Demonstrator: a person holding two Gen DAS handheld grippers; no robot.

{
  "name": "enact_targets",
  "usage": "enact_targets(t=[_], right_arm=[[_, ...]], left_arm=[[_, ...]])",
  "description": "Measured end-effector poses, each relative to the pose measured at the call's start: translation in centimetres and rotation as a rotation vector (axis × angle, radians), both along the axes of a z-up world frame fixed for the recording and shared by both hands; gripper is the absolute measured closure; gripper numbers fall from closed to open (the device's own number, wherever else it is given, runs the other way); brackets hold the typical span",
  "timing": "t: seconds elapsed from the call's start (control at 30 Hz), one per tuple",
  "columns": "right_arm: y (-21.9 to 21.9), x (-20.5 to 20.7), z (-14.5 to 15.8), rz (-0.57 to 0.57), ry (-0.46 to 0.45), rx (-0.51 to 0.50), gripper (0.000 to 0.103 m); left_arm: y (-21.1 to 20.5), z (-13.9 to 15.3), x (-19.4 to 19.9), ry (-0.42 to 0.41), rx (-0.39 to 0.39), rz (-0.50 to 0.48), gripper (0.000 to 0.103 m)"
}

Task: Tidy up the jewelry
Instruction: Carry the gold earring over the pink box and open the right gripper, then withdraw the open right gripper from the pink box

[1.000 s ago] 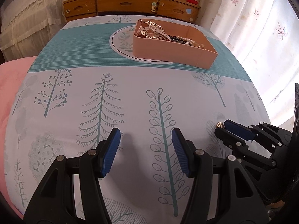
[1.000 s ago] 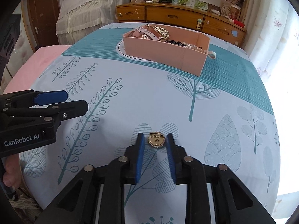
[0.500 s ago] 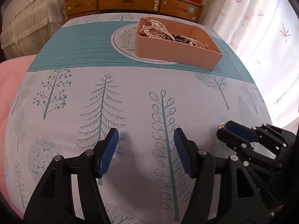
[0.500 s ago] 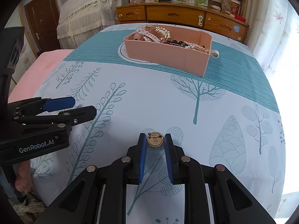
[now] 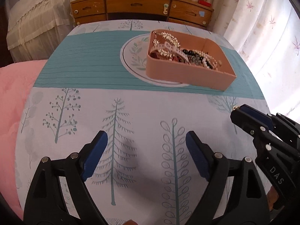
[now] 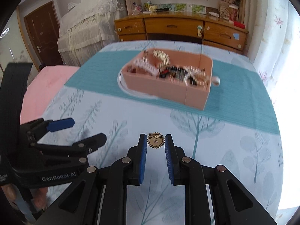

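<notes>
Right wrist view: pink box [image 6: 168, 91] and its jewelry [image 6: 174, 69] motion-blurred, pieces indistinguishable. Left wrist view: brooch [image 5: 234, 108] mostly hidden behind right claw [image 5: 241, 113]; both claw bodies cut off at frame bottom.

The bed sheet [image 5: 142, 110] is pale white-blue, printed with grey-teal trees and leafy stems, and crossed by a broad teal band of fine stripes. A white circle with green leaf sprigs [image 5: 135, 56] sits within that band. The box [image 5: 187, 75] is salmon pink; the jewelry [image 5: 183, 52] inside shows silver, white, black and dark red. The brooch [image 6: 156, 142] is gold. Each hand-held gripper is black with blue pads [image 5: 95, 155]. A pink blanket [image 5: 13, 97] lies alongside. The dresser [image 6: 178, 28] is honey-brown wood. The curtains [image 5: 266, 28] are white with faint purple leaves.
</notes>
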State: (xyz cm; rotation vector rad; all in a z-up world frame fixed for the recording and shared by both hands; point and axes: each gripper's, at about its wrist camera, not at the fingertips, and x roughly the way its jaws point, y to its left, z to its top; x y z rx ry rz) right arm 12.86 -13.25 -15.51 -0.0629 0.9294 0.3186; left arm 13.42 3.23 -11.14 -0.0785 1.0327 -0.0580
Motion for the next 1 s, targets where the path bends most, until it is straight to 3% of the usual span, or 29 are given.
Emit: enact_targets(t=[0.27, 0.47, 0.57, 0.63, 0.87, 1.0], right_arm=[[0.8, 6.1, 4.7, -0.063, -0.098, 0.021, 0.084], [0.8, 10.7, 5.6, -0.115, -0.085, 0.018, 0.083], [0.4, 12.3, 5.2, -0.139, -0.037, 0.024, 0.071], [0.0, 12.6, 5.2, -0.154, -0.037, 0.035, 0.064], [-1.0, 10.4, 5.1, -0.182, -0.043, 0.034, 0.063], [-1.4, 8.4, 5.6, -0.196, -0.037, 0.044, 0.053]], left_arm=[[0.4, 5.5, 4.1, -0.149, 0.022, 0.035, 0.019], [0.4, 7.8, 5.8, -0.197, 0.042, 0.049, 0.019], [0.3, 8.2, 5.8, -0.202, 0.043, 0.047, 0.019], [0.2, 8.4, 5.7, -0.203, 0.048, 0.045, 0.019], [0.0, 8.7, 4.5, -0.207, 0.041, 0.041, 0.019], [-0.2, 9.5, 2.9, -0.199, 0.026, 0.025, 0.019]])
